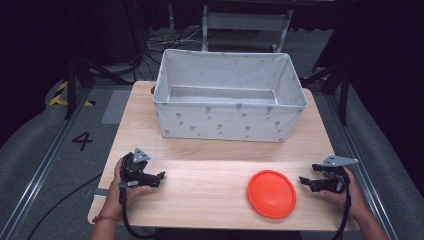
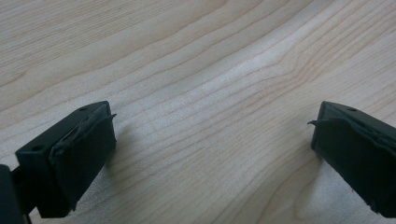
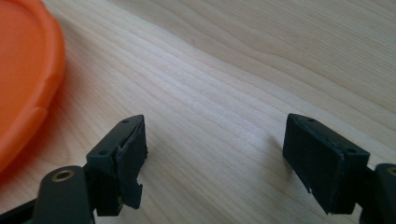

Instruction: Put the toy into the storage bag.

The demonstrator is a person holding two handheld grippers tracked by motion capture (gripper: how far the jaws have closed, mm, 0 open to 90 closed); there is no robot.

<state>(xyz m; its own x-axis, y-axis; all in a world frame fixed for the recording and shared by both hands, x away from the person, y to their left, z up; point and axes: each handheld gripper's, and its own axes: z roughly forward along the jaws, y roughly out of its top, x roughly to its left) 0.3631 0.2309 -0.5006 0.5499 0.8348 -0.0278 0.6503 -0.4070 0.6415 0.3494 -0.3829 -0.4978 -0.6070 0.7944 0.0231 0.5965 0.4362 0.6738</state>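
An orange round disc lies flat on the wooden table, toward the front right. My right gripper rests just right of the disc, open, jaws pointing left with bare wood between them. In the right gripper view the disc's rim sits at the left edge, beside the gripper. My left gripper lies at the front left of the table, open and pointing right, far from the disc. The left gripper view has only wood grain between its wide-set jaws.
A large grey fabric bin with small printed marks stands at the back of the table, its inside bare. Bare wood lies between the bin and the hands. Dark floor, cables and metal frames surround the table.
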